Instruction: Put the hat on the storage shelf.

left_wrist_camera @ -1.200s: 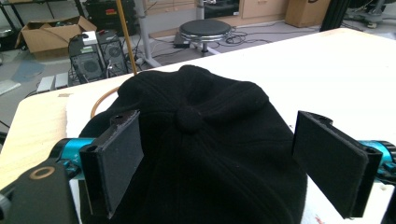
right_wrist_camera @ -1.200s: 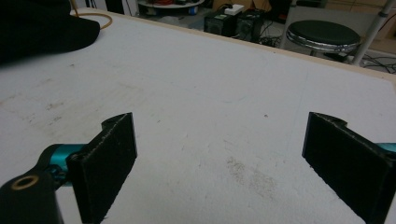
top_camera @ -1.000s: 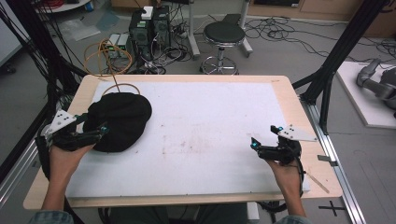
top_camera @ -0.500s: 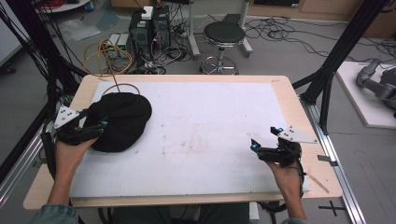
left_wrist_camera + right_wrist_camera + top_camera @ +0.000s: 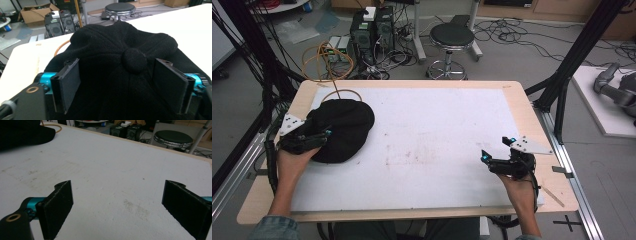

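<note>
A black knit hat (image 5: pixel 346 122) lies on the left part of the white table top (image 5: pixel 437 130). My left gripper (image 5: pixel 324 139) sits low over its near side. In the left gripper view the jaws straddle the hat's crown (image 5: pixel 120 45), with its round top button (image 5: pixel 134 60) between the pads (image 5: pixel 68 80). The left gripper (image 5: pixel 117 66) has just been closing, with knit fabric between its jaws and no pinched fold to see. My right gripper (image 5: pixel 495 148) hovers at the right of the table, open, with bare table between its jaws (image 5: pixel 120 195). The hat (image 5: pixel 22 131) shows far off.
Beyond the far edge stand a round stool (image 5: pixel 452 37) and computer cases (image 5: pixel 372 25), and an orange cable loop (image 5: pixel 329 60) lies there. Black frame posts (image 5: pixel 572 70) flank the table. A wooden rim (image 5: pixel 412 84) borders the white surface.
My left gripper has shifted a little to the right and down onto the hat, and its jaws stand slightly narrower. The right gripper has stayed put.
</note>
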### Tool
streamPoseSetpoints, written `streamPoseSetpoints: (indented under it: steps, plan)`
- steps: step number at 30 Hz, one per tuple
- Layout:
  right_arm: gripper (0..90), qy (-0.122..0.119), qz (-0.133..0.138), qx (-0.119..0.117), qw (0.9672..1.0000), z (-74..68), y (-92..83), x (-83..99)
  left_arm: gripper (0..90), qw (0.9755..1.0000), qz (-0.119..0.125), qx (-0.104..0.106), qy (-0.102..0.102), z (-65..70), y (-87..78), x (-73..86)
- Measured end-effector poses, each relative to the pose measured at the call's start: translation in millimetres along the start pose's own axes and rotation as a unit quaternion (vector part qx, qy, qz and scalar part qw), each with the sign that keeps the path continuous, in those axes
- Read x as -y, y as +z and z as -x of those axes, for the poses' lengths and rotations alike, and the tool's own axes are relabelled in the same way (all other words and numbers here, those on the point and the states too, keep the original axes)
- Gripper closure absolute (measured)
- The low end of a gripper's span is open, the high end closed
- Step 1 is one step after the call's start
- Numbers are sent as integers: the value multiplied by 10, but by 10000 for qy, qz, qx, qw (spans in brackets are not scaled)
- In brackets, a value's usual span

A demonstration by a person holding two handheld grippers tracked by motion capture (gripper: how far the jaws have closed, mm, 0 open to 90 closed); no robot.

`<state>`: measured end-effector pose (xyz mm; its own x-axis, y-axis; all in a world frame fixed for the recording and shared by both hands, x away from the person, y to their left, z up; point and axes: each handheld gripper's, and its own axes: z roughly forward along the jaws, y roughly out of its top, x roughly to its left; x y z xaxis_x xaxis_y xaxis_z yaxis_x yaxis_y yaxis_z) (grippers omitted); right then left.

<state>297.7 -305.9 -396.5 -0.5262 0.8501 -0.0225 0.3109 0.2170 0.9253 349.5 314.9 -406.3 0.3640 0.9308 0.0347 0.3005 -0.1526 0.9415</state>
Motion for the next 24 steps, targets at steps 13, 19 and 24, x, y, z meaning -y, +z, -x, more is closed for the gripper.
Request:
streamPoseSetpoints:
  steps: [13, 19, 24]
  plan:
    - [97, -14, -11, 4, 10000, 0, -3, -1, 585, 9996, -117, 242, 113, 11, 8, 12]
    - [97, -19, 11, 43, 10000, 17, -12, 0, 680, 9988, 82, 319, 373, 53, -36, -12]
    - [97, 42, 14, 45, 10000, 19, -31, -6, 719, 9976, 253, 452, 467, 67, -82, -33]
